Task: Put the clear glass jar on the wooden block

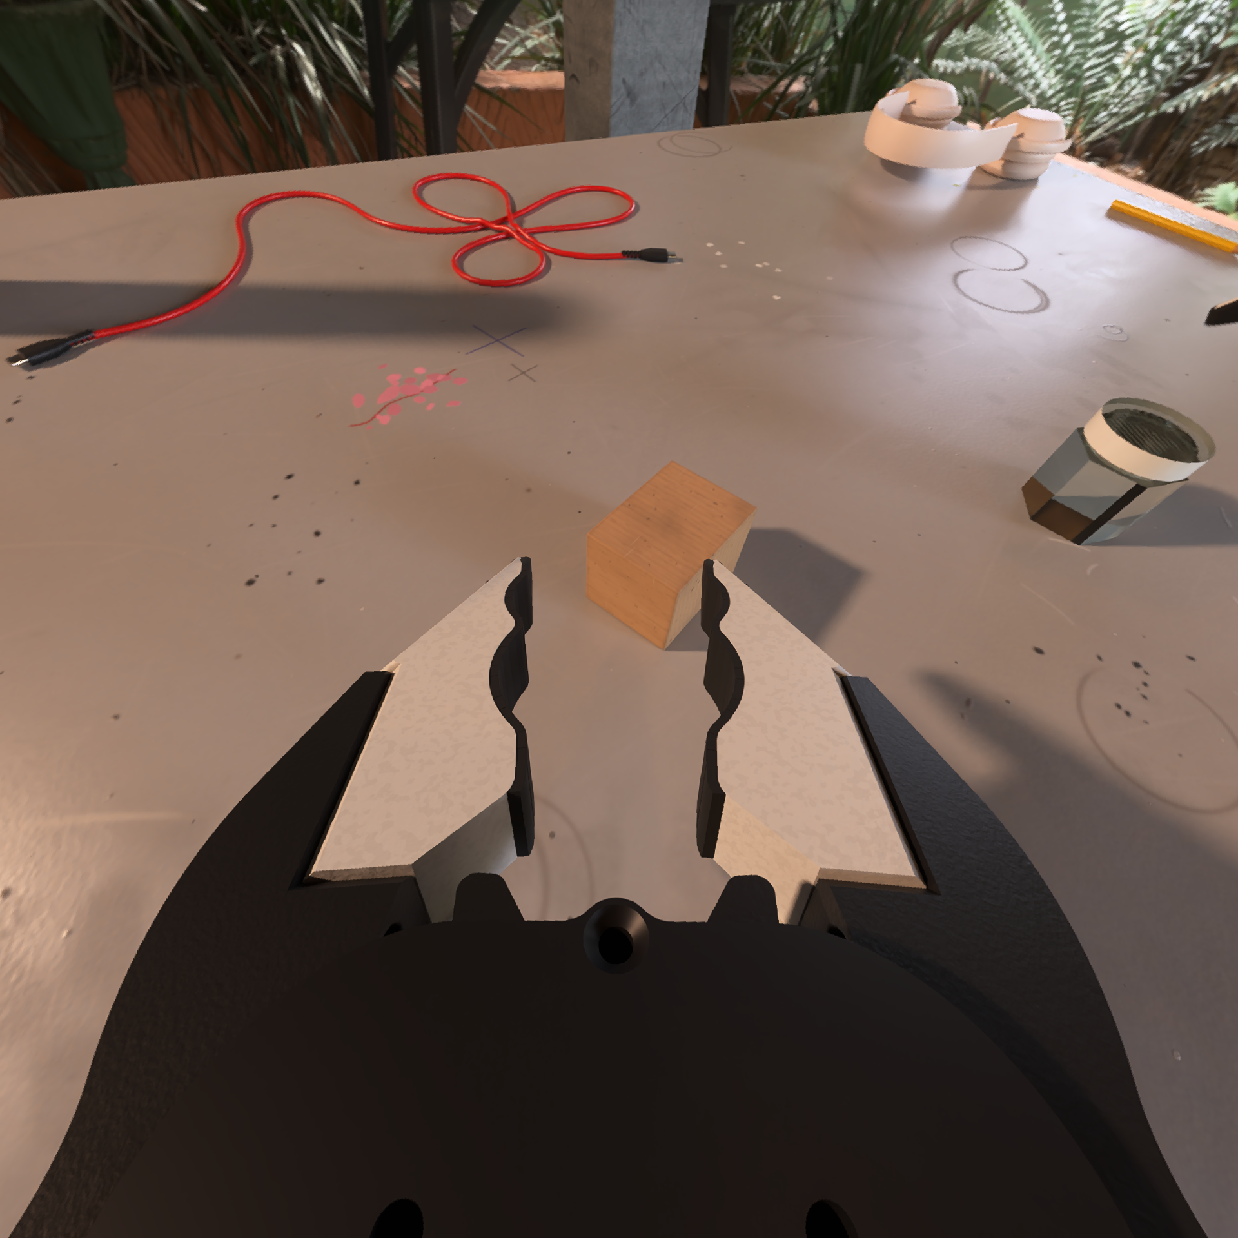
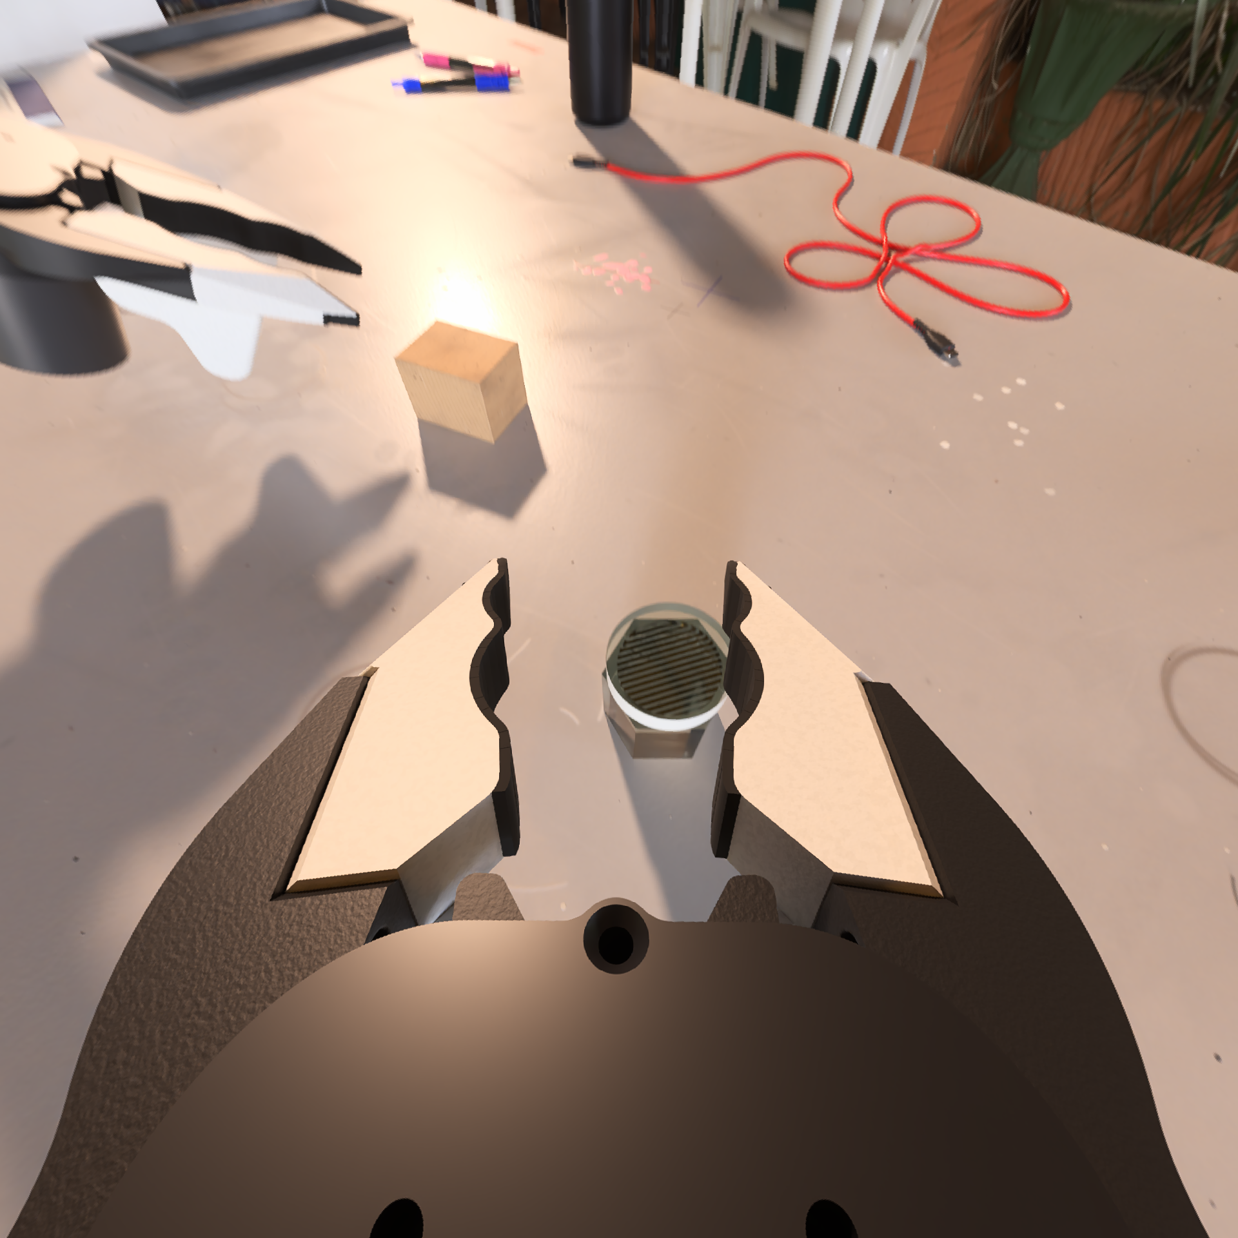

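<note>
The clear glass jar (image 2: 663, 676) stands upright on the table, seen from above, between the fingers of my open right gripper (image 2: 615, 569), nearer the right finger and below it. It also shows in the left wrist view (image 1: 1119, 479) at the right. The wooden block (image 1: 660, 546) sits just ahead of my open, empty left gripper (image 1: 616, 566), partly behind its right finger. In the right wrist view the block (image 2: 462, 378) lies ahead to the left, with the left gripper (image 2: 335, 288) hovering to the left of it.
A looped red cable (image 1: 496, 228) lies at the back. Beige headphones (image 1: 965, 134) and a yellow pencil (image 1: 1172, 224) lie at the far right. A dark tray (image 2: 248, 43), markers (image 2: 462, 74) and a black cylinder (image 2: 599, 60) stand at the table's far side.
</note>
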Controlling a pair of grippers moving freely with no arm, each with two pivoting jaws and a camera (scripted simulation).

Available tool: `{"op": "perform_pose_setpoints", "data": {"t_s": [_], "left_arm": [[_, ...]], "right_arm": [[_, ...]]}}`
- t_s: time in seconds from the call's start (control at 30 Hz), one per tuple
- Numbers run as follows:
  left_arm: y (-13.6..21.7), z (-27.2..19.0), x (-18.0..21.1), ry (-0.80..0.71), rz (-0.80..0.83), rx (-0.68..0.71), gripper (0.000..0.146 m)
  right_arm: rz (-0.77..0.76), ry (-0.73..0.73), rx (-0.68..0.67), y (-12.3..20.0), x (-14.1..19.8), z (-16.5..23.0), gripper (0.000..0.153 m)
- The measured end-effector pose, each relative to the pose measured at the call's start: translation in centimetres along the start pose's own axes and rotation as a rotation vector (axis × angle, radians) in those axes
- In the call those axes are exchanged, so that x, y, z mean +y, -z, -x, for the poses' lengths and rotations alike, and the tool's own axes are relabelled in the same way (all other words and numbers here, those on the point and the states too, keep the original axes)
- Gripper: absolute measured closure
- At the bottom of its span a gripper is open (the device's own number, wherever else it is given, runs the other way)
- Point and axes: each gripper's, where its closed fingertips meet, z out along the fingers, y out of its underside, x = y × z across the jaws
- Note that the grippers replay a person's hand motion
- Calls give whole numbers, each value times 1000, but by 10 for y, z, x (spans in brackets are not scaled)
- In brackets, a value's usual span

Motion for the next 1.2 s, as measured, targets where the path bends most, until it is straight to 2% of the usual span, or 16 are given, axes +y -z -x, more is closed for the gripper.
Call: {"op": "perform_pose_setpoints", "data": {"t_s": [0.13,0.37,0.57,0.7,0.83,1.2], "left_arm": [[-11,-4,-4,1,0,30,94],[-27,-14,-10,-12,7,58,93],[-37,-21,-15,-21,9,77,93],[-41,-23,-17,-22,6,75,94],[-42,-24,-19,-13,2,84,94],[-37,-15,-20,47,-17,101,94]], "right_arm": [[74,2,42,-2,21,-4,87],[131,-125,99,-6,43,-9,84],[138,-124,179,-5,47,-4,83],[127,-194,243,-7,49,-1,79],[117,-211,351,-12,51,-1,79],[104,-213,447,-32,56,-9,83]]}}
